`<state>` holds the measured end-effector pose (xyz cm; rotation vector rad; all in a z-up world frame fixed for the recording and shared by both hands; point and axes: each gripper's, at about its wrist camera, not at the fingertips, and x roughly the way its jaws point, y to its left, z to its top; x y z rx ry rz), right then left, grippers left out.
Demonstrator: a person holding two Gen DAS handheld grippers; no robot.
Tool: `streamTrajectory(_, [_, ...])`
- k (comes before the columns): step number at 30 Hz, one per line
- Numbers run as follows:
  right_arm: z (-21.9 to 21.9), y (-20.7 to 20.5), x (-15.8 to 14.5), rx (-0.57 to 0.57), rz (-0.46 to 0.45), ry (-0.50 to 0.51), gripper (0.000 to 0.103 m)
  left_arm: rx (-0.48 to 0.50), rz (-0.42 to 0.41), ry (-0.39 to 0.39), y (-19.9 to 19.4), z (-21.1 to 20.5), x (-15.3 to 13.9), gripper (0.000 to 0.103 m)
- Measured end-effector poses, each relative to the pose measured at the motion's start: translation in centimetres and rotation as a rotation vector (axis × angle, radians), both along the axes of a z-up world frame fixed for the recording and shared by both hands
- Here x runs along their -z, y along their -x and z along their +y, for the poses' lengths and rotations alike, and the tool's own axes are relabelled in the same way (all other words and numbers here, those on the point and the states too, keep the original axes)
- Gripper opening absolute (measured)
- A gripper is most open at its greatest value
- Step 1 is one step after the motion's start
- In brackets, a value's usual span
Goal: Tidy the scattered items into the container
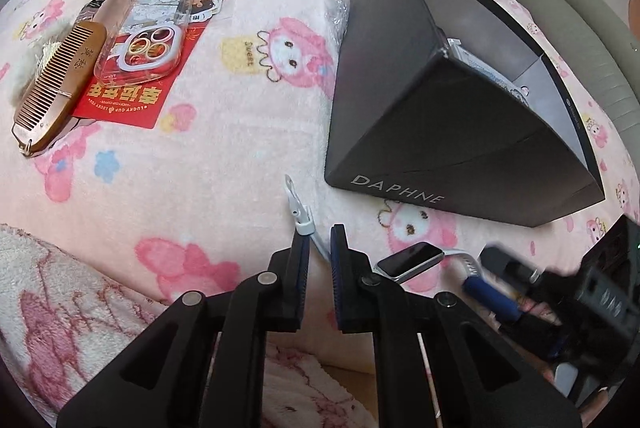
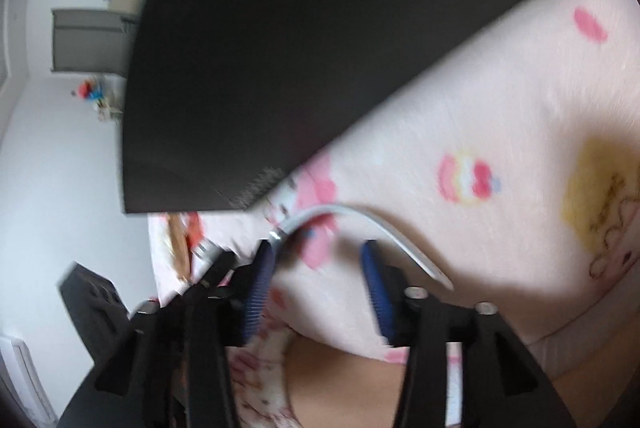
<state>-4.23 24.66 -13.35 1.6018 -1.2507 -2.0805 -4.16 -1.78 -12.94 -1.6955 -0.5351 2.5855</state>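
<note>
Smartwatch [image 1: 412, 260] lies on the pink cartoon-print blanket [image 1: 224, 156] just in front of the dark box marked DAPHNE [image 1: 432, 116], and your left gripper [image 1: 319, 248] has one end of its pale strap. In your left wrist view the jaws are closed on that strap [image 1: 320, 246]: the band passes between the blue pads [image 1: 335, 260], and its white buckle end [image 1: 298, 212] sticks out beyond the left fingertip. The watch body, dark screen up, sits just right of your right finger, with the other half of the strap running off toward your right gripper [image 1: 520, 292], which comes in blurred from the right edge. The box stands open at the top, with some printed packets [image 1: 488, 68] showing inside. Well to the left you have a wooden comb [image 1: 60, 84], a clear phone case [image 1: 148, 32] and a red card [image 1: 136, 96] under the case, all grouped together on the blanket, well apart from the box.

In your right wrist view, heavily blurred, your right gripper [image 2: 316, 284] has its jaws apart, with nothing pressed between the blue pads [image 2: 378, 284]. The pale strap [image 2: 360, 224] arcs across just beyond the fingertips, from the left finger over toward the right one; you cannot tell whether it touches either. The dark box [image 2: 320, 48] fills the upper part of the view, close ahead, resting on the blanket [image 2: 500, 108].
</note>
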Motion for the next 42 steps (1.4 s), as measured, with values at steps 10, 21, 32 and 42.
streamTrajectory(10, [-2.2, 1.1, 0.4, -0.039, 0.066, -0.154, 0.013, 0.008, 0.09, -0.088, -1.8, -1.4, -1.4, 0.01])
streamTrajectory(21, [-2.7, -0.6, -0.9, -0.151, 0.056, -0.389, 0.007, -0.01, -0.028, 0.036, -1.2, -1.0, -0.3, 0.014])
streamTrajectory(32, [0.2, -1.2, 0.9, 0.059, -0.003, -0.024, 0.041, 0.005, -0.014, 0.002, -1.3, -1.2, -0.5, 0.028])
streamTrajectory(42, [-1.0, -0.6, 3.0, 0.217, -0.083, -0.059, 0.024, 0.008, -0.075, 0.005, -0.6, -1.3, 0.2, 0.034])
